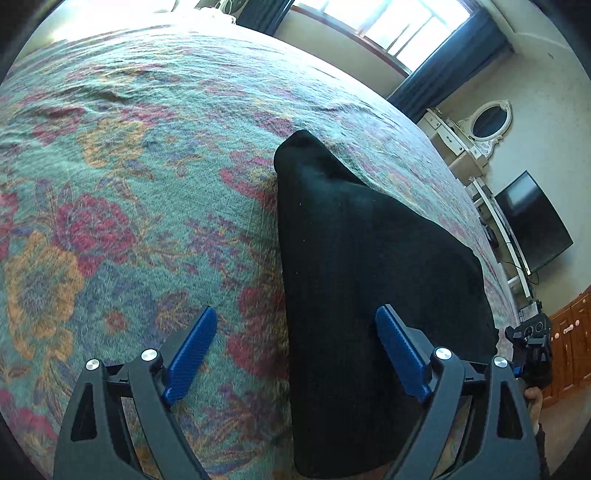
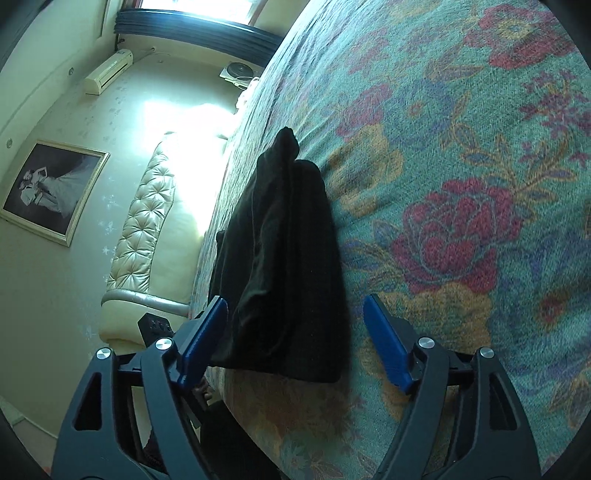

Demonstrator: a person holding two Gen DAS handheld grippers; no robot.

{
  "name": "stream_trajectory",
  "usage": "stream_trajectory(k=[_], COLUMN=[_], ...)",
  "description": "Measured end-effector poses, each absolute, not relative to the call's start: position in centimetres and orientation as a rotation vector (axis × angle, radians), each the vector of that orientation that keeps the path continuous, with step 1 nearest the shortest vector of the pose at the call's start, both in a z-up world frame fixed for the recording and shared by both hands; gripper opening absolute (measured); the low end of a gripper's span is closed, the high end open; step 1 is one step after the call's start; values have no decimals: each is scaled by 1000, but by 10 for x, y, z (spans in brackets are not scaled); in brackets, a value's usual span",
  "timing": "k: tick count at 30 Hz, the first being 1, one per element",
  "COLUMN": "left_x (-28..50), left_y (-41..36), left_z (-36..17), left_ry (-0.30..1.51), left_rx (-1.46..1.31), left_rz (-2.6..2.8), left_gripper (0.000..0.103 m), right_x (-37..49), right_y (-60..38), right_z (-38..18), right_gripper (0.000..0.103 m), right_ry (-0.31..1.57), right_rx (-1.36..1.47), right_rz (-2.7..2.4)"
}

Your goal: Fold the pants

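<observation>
The black pants (image 1: 369, 266) lie folded in a compact stack on the floral bedspread (image 1: 129, 184), near the bed's edge. My left gripper (image 1: 295, 354) is open and empty, its blue fingers (image 1: 192, 354) straddling the stack's left edge from above. In the right wrist view the same pants (image 2: 288, 266) lie between my right gripper's open fingers (image 2: 388, 339). My right gripper (image 2: 291, 339) is open and holds nothing. The right gripper also shows in the left wrist view (image 1: 532, 350) past the stack's right side.
The bedspread (image 2: 461, 184) covers a large bed. A tufted cream headboard (image 2: 144, 225) and a framed photo (image 2: 51, 192) are to one side. A television (image 1: 532, 221), a white dresser with an oval mirror (image 1: 487, 122) and a window (image 1: 388, 26) stand beyond the bed.
</observation>
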State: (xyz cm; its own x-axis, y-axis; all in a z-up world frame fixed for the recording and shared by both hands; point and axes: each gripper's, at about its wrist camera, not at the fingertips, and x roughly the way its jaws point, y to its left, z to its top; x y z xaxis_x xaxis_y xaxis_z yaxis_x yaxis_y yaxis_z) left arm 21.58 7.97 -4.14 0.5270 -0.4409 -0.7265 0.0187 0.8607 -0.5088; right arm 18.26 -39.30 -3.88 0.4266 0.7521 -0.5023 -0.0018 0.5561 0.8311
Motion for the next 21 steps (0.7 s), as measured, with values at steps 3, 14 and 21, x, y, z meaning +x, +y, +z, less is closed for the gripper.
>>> stream_trajectory(k=[3, 14, 21], left_x=[208, 192, 178], left_y=[80, 80, 105], left_z=[-42, -45, -56], left_ry=[999, 991, 1011], left_rx=[-498, -533, -728], left_rz=[-281, -289, -343], left_gripper=[87, 87, 87], right_x=[174, 173, 176], right_y=[-387, -368, -377], right_z=[-37, -37, -43], right_gripper=[81, 87, 87], right_ry=[1037, 1069, 1063], right_rx=[840, 838, 963], right_rz=[559, 581, 540])
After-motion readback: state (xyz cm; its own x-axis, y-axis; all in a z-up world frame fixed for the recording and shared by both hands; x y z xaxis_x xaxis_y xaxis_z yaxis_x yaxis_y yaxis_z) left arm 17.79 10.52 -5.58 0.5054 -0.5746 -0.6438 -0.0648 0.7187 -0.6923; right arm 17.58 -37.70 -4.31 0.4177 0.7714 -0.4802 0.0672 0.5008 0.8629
